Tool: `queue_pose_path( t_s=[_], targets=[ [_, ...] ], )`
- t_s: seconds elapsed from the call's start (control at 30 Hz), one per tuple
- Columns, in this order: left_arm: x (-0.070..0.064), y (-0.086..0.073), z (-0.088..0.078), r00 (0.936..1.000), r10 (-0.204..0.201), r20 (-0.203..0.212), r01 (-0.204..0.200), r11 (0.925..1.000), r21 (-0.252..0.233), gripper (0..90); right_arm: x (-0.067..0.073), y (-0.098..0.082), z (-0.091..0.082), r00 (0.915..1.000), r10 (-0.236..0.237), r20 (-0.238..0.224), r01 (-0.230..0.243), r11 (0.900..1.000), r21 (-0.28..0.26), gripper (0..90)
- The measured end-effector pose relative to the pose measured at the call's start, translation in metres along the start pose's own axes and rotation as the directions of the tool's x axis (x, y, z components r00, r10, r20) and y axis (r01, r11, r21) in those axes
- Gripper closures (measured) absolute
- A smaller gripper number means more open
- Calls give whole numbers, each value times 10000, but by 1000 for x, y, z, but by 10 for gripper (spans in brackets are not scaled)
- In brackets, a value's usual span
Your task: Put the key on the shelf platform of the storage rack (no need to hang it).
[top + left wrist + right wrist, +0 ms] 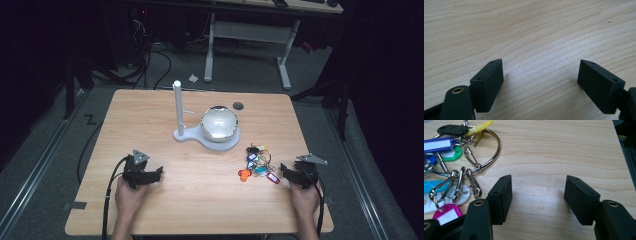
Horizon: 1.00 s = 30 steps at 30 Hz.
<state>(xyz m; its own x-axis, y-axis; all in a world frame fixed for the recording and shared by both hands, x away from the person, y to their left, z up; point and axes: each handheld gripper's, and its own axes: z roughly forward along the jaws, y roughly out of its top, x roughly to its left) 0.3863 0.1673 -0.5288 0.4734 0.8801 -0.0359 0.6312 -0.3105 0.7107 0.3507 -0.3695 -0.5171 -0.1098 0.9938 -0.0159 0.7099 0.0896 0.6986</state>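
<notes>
A bunch of coloured key tags (257,163) on a big metal ring (489,155) lies on the wooden table (200,200), right of centre. My right gripper (291,173) rests on the table just right of the bunch, jaws open with only bare wood between them; in the right gripper view (537,192) the tags lie to the left of its jaws. My left gripper (150,175) sits low at the table's front left, open and empty, and its own view (540,80) looks down on plain wood.
A white stand with an upright post (177,107) and a shiny domed bowl (219,123) on its base stands at the table's middle back. A small dark round hole (238,105) is behind it. The table's right edge (621,157) is close to my right gripper.
</notes>
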Motion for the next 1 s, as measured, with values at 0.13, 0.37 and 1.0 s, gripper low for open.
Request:
queue_pose_path(
  t_s=[0.13, 0.37, 1.0],
  targets=[
    [0, 0, 0, 10000, 11, 18, -11, 10000, 8, 215, 0, 0, 0, 10000, -53, -16, 53, 10000, -16, 394],
    [1, 0, 0, 9999, -19, 100, 19, 10000, -22, 215, 0, 0, 0, 10000, -64, -10, 64, 10000, 3, 391],
    [-1, 0, 0, 10000, 57, 64, -57, 10000, 23, 206, 1, 0, -1, 9999, -96, -81, 96, 10000, -7, 412]
  ],
)
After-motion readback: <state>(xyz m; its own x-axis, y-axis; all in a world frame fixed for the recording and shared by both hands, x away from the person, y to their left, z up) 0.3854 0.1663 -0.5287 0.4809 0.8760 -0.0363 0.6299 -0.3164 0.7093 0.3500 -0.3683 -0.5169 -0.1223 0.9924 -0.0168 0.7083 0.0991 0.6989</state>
